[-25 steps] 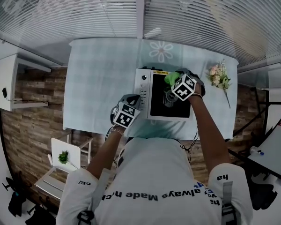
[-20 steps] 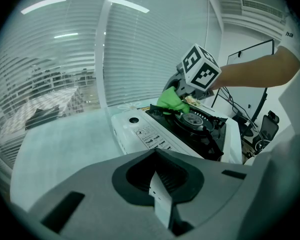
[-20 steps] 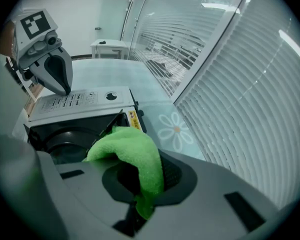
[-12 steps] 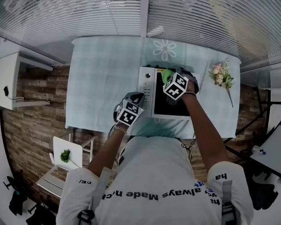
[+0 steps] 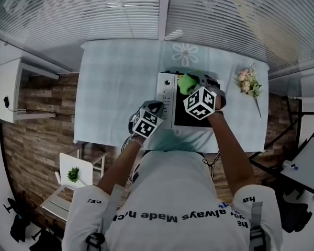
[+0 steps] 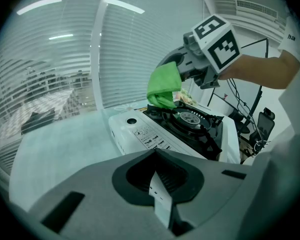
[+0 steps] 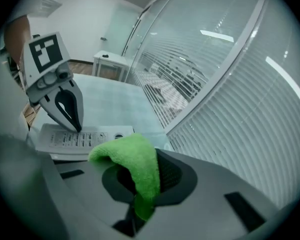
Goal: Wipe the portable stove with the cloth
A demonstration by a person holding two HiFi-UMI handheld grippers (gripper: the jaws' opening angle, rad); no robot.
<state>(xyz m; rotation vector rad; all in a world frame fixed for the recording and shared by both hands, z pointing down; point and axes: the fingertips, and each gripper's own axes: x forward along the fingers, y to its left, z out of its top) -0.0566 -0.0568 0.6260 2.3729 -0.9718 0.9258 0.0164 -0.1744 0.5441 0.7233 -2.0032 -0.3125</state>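
Cloth, bright green and fuzzy, bunched in right claw

T-shirt, white, back: print "always Made", upside-down in head view; remaining chars unclear. Right sleeve: "ha". Portable stove, front label: print too small, illegible.
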